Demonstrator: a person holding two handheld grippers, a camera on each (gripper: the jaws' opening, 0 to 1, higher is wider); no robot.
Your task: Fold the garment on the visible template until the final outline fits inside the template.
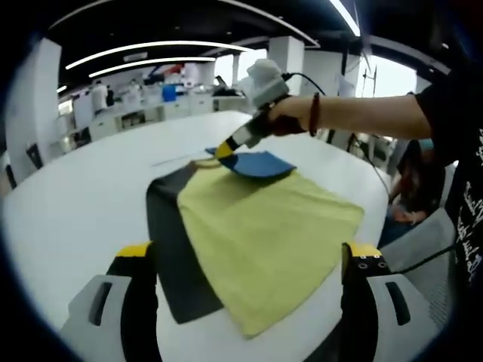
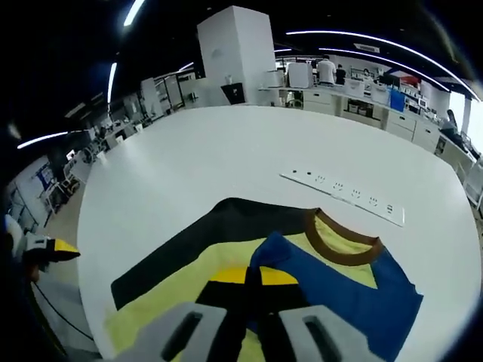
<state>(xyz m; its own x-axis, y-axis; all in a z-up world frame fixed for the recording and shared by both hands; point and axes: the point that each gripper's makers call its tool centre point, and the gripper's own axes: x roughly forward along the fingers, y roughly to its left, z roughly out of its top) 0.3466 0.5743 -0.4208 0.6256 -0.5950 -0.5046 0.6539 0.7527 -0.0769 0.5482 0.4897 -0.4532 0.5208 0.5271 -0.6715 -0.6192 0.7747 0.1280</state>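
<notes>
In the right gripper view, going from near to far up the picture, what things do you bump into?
Right gripper → blue sleeve → brown collar → white power strip → white pillar.

The left tongs [image 1: 245, 260] have two black jaws capped in yellow, each rising from a pale grey moulded housing with a dark slot; small screws dot the black block beside one jaw. The right tongs [image 1: 226, 149] carry a white-grey body, a black neck and yellow tips, with a black cable trailing from the body. The person's arm [image 1: 362, 115] wears a dark red band at the wrist and a black short-sleeved shirt [image 1: 460, 136] with white lettering.
</notes>
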